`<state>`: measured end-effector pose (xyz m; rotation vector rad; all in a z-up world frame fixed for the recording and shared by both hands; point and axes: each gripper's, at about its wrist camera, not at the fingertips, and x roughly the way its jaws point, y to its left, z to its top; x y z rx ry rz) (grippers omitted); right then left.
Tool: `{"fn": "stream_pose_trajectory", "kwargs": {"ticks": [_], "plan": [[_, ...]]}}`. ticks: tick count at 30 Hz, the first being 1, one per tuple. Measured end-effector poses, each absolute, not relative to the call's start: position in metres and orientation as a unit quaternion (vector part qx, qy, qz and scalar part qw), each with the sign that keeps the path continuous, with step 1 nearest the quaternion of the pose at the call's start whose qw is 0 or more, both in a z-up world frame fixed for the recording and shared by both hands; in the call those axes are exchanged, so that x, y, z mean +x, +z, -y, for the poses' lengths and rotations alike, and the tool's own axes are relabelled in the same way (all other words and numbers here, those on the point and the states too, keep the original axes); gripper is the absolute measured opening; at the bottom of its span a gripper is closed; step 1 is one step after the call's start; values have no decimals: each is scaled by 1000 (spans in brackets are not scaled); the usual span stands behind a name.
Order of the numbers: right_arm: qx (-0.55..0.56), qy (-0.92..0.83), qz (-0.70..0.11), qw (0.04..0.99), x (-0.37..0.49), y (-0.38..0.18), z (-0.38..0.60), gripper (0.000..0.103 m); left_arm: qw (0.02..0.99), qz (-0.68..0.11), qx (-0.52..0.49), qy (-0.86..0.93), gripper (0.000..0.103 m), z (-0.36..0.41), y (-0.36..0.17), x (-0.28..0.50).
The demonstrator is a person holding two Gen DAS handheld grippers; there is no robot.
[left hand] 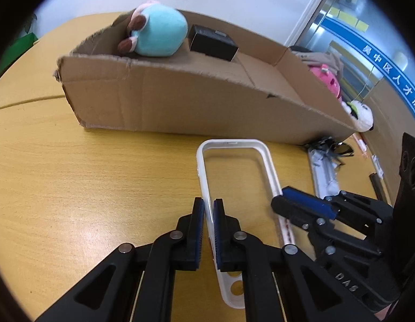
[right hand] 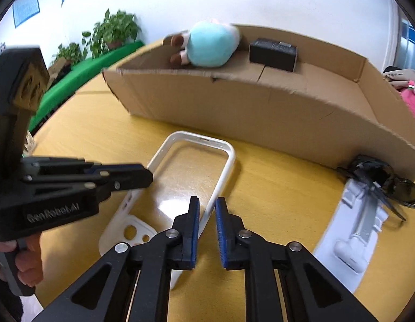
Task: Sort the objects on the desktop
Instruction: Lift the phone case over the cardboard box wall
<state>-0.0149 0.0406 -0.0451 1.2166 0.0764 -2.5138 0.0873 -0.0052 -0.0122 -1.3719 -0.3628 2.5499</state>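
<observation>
Currently one phone case [left hand: 235,142] lies flat on the yellow wood-grain table [left hand: 73,187], just in front of the long near wall of one cardboard box [left hand: 180,102]. The case has a white bumper rim, a clear glossy back, rounded corners, and a white camera plate with round holes at its near end. Two tongs are on it, one per long side. The left gripper [left hand: 208,206] is clamped on the left rim, which is pinched between its blue ribbed pads. The right gripper [right hand: 207,204] is closed on the right rim, with a narrow gap showing beside the rim. A hand [right hand: 27,263] holds the left tool's grip. The box is open-topped and low-walled, with ragged torn edges. It contains one teal plush [left hand: 161,32], round with brown feet, and one matte black carton [left hand: 212,43]. By the box's right end lie one white plastic stand [right hand: 352,230] and one pair of black sunglasses [right hand: 395,190] partly on top of it. Past that end sit one pink plush [left hand: 330,80] and one white plush [left hand: 364,118]. The left tool body reads "GenRobot.AI" and the right tool body reads "DAS". A blue wall band carries white Chinese characters.
</observation>
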Motion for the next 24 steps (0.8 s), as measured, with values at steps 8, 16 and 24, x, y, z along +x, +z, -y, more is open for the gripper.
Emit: {"fn": "stream_pose_trajectory", "kwargs": {"ticks": [8,16,24], "plan": [[374,-909,-14,184,-2,-3,-47,12,108,125,-419,893,6,5,35,98],[339,-921,-7,190,-10,36,-47,12,109,117,-384,909,6,9,78,87],[313,-928,-8,202,-49,71,-40,12,107,102,-357,922,6,27,116,43]]}}
